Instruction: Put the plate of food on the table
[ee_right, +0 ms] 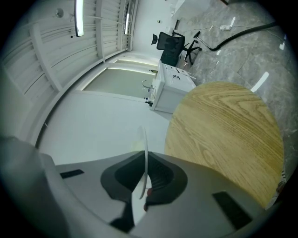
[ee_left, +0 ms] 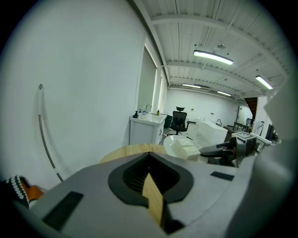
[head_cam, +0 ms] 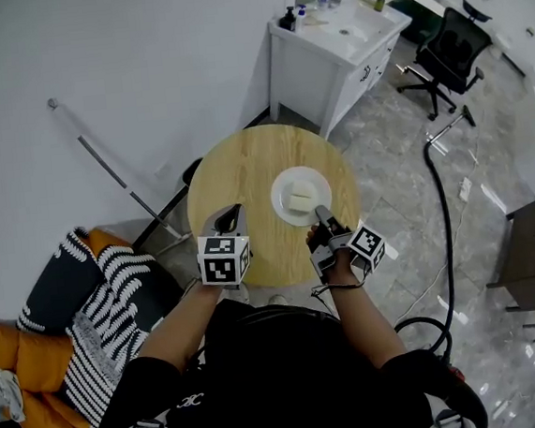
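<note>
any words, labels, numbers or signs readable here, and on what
No readable text in any view.
Black-and-white square markers on the cubes of the left claw and right claw: patterns, no letters.
Small white logo on the person's black shirt: too small to read.
Bottles on the white sink cabinet: labels too small to read.

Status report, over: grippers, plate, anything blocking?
Right gripper shut on plate rim. Left gripper shut, empty. Plate over table, nothing in the way.

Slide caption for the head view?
Right gripper holds a white plate of food by its rim over the round wooden table.
</note>
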Demonstrator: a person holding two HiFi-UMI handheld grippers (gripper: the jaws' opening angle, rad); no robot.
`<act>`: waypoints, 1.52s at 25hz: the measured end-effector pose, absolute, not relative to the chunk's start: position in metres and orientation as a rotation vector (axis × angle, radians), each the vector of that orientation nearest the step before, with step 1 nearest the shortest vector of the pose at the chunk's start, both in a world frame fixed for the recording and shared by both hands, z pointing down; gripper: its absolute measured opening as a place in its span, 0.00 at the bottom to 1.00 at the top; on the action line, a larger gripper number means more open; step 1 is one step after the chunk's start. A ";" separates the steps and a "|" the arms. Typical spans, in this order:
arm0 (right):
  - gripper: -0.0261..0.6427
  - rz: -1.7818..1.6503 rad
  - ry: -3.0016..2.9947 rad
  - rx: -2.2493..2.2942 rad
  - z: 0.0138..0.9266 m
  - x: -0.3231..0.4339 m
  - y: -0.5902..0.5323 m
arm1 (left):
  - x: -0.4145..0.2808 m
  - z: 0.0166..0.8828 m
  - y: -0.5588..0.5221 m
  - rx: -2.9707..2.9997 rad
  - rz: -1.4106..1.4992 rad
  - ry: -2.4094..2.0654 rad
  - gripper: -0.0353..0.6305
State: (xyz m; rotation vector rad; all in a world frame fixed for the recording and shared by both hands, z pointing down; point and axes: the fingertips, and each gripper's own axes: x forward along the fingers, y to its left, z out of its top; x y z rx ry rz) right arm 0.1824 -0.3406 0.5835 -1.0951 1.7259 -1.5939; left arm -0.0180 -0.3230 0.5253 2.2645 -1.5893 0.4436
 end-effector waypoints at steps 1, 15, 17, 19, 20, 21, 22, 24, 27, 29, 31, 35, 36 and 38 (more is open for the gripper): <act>0.07 -1.596 1.726 -1.096 0.587 0.182 -0.342 | -0.020 0.526 -0.325 2.263 0.443 -1.587 0.06; 0.07 -1.666 1.728 -1.093 0.638 0.173 -0.353 | -0.035 0.534 -0.340 2.284 0.494 -1.533 0.06; 0.07 -1.677 1.731 -1.088 0.648 0.169 -0.355 | -0.039 0.537 -0.341 2.284 0.509 -1.524 0.06; 0.07 -1.698 1.733 -1.090 0.656 0.165 -0.356 | -0.044 0.538 -0.343 2.282 0.516 -1.521 0.06; 0.07 -1.709 1.739 -1.091 0.661 0.162 -0.357 | -0.047 0.538 -0.345 2.281 0.518 -1.521 0.06; 0.07 -1.719 1.752 -1.092 0.665 0.159 -0.356 | -0.049 0.538 -0.345 2.280 0.520 -1.521 0.06; 0.07 -1.726 1.771 -1.092 0.669 0.156 -0.356 | -0.051 0.539 -0.345 2.279 0.525 -1.518 0.06; 0.07 -1.734 1.806 -1.086 0.678 0.149 -0.356 | -0.056 0.542 -0.346 2.279 0.542 -1.506 0.06; 0.07 -1.747 1.797 -1.066 0.686 0.138 -0.360 | -0.063 0.547 -0.348 2.267 0.554 -1.494 0.06; 0.07 -1.760 1.784 -1.051 0.690 0.133 -0.362 | -0.068 0.549 -0.348 2.255 0.558 -1.495 0.06; 0.07 -1.780 1.779 -1.042 0.695 0.129 -0.363 | -0.072 0.550 -0.347 2.248 0.563 -1.501 0.06; 0.07 -1.807 1.774 -1.047 0.706 0.125 -0.368 | -0.081 0.551 -0.349 2.230 0.570 -1.519 0.06; 0.07 -1.807 1.772 -1.062 0.708 0.125 -0.370 | -0.083 0.551 -0.349 2.225 0.571 -1.523 0.06; 0.07 -1.810 1.753 -1.107 0.714 0.126 -0.372 | -0.088 0.551 -0.349 2.215 0.573 -1.530 0.06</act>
